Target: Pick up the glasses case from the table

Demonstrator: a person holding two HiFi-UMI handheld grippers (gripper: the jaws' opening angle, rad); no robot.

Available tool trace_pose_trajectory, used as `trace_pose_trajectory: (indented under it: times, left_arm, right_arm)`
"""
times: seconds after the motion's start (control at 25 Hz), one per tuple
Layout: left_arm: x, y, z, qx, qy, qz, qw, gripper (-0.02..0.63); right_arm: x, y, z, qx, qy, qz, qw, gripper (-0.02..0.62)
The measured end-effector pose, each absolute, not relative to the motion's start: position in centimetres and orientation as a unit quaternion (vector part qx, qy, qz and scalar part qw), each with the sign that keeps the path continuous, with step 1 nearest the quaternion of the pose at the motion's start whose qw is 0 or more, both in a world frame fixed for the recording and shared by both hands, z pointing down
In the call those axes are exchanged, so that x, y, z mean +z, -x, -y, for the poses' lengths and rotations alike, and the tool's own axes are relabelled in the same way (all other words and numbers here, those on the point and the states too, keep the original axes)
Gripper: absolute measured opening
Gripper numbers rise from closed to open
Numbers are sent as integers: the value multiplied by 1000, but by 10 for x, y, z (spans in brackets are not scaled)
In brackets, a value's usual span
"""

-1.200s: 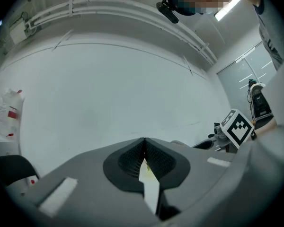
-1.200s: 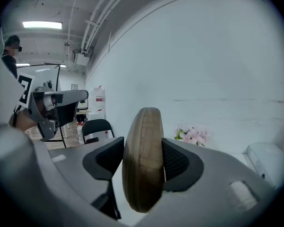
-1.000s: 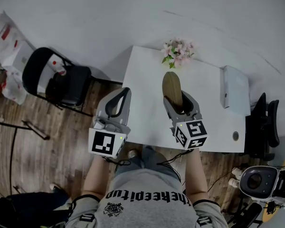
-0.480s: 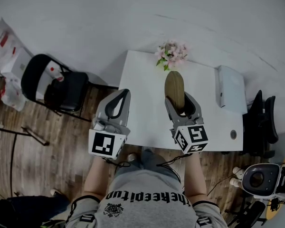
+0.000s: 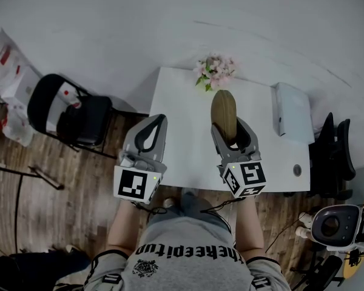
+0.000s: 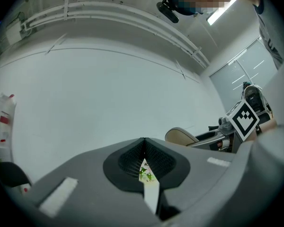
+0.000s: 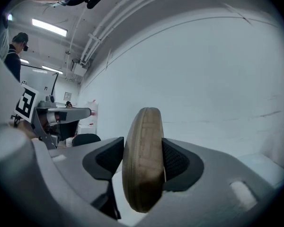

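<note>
Two grippers hang over the table (image 5: 182, 114). The right gripper (image 5: 229, 126) is clamped on the case (image 5: 223, 108), which stands on edge between its jaws and appears lifted clear. The left gripper (image 5: 158, 120), beside it, is closed and empty. The grip has held for the last second, so the pick-up looks done.

Office/lab rm: white table (image 5: 185, 114), blk chair (image 5: 79, 111), strip lights (image 7: 49, 27).
</note>
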State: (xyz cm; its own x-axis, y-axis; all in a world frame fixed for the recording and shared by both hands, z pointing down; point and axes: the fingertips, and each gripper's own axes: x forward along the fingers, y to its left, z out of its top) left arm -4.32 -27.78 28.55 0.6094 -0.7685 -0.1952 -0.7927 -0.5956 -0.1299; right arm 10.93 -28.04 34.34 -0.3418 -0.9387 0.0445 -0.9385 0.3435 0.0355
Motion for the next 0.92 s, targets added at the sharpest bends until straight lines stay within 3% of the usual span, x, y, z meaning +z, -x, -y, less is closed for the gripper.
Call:
trace_pose_trajectory:
  times: [0.92]
  left_arm:
    - [288,33,291,58,889,-442,100,20]
  right_arm:
    - [342,-116,293,-1,-560,828,17,244]
